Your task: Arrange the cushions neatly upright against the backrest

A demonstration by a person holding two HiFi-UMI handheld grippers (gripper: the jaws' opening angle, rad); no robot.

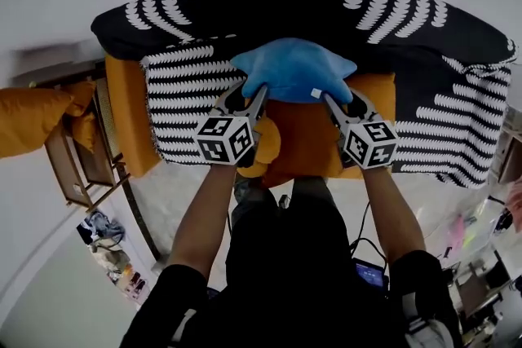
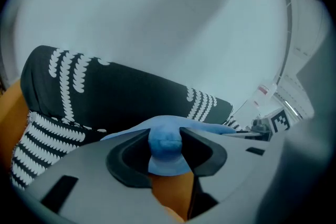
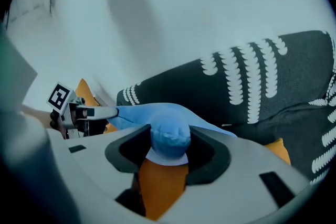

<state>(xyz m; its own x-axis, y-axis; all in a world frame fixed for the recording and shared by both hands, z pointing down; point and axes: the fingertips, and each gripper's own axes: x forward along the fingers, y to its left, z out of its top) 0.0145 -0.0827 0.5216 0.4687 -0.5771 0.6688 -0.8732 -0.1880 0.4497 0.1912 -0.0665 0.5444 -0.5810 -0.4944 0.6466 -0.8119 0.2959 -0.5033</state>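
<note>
Blue cushion (image 1: 292, 69) pinched at both near corners — left gripper (image 1: 245, 98) and right gripper (image 1: 338, 100) jaws clamped on it, angled downward.

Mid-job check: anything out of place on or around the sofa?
Yes: an orange cushion lies off the sofa, by a wooden rack at the left, and the patterned throw hangs askew, baring the orange seat.

Even, soft indoor light; strong fisheye bending (dark vignetted corners); faint wall shadows.
</note>
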